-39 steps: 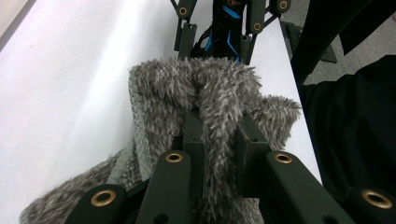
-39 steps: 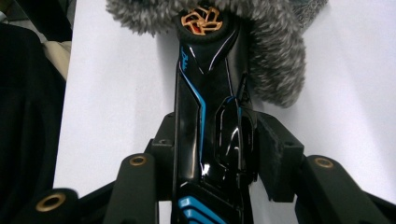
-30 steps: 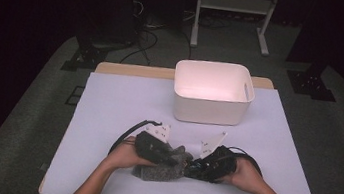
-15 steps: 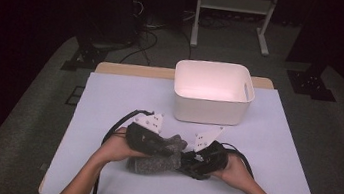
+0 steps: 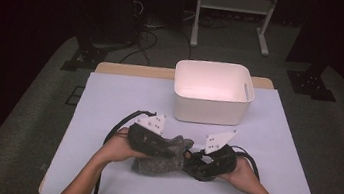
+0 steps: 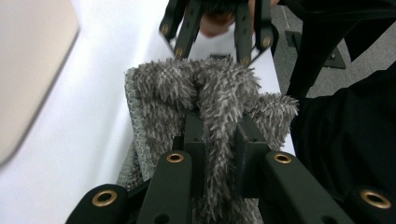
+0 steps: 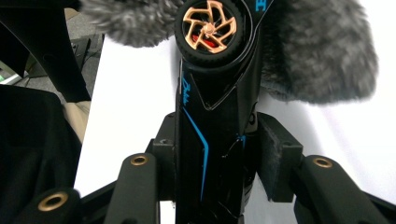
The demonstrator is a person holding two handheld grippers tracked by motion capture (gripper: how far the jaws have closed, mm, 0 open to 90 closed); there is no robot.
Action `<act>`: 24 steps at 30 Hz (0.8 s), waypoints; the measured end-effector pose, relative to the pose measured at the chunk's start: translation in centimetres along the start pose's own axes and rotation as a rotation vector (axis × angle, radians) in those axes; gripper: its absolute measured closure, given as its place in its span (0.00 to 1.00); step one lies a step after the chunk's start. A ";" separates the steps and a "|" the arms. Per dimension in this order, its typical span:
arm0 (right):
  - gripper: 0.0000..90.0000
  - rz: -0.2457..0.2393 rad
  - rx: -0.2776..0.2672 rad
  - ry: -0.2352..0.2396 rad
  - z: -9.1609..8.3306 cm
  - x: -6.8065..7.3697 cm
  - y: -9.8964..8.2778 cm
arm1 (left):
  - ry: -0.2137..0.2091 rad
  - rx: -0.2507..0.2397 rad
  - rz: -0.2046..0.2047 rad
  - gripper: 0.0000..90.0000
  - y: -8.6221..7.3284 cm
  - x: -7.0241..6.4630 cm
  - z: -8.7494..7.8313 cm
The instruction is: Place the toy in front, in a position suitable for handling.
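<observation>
A grey fluffy cloth (image 5: 160, 165) lies bunched near the table's front middle, and my left gripper (image 5: 172, 152) is shut on a fold of it. In the left gripper view the jaws pinch the cloth (image 6: 219, 93) at my left gripper (image 6: 219, 135), with the right gripper (image 6: 217, 32) facing from beyond it. My right gripper (image 5: 195, 163) is shut on a black toy car (image 7: 215, 116) with blue lines and a copper wheel (image 7: 208, 28). The cloth (image 7: 317, 56) presses against the car's far end, beyond my right gripper (image 7: 215, 140).
A white bin (image 5: 208, 109) stands on the pale mat (image 5: 109, 99) behind the grippers, a short way off. Gripper cables loop on the mat beside both hands. Beyond the table are a white rack (image 5: 232, 4) and dark floor with cables.
Both hands slid a little to the left and then back to the right. The cloth stays in the left gripper against the car in the right gripper.
</observation>
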State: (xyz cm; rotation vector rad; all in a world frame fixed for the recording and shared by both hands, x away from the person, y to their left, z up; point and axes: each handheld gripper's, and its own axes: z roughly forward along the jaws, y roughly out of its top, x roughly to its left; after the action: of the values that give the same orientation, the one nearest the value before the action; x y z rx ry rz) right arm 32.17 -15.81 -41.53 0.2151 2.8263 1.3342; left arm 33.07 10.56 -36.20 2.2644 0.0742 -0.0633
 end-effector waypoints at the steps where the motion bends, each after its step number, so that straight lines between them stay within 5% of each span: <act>1: 0.62 0.001 0.004 -0.001 -0.1 0.0 -0.1 | 0.002 0.001 -0.002 0.87 -0.1 0.0 0.0; 14: 0.62 -0.019 -0.052 0.004 1.2 0.1 1.8 | 0.010 -0.034 0.037 0.88 1.7 -0.3 -2.0; 24: 0.62 -0.014 -0.043 -0.012 -0.2 0.2 0.5 | -0.005 -0.004 0.006 0.87 0.3 0.0 -0.9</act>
State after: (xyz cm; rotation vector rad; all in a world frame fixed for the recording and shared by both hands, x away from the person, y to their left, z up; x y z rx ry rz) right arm 32.04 -15.60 -41.06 0.2018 2.7813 1.3841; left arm 33.06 11.06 -35.40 2.2601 0.0644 -0.0651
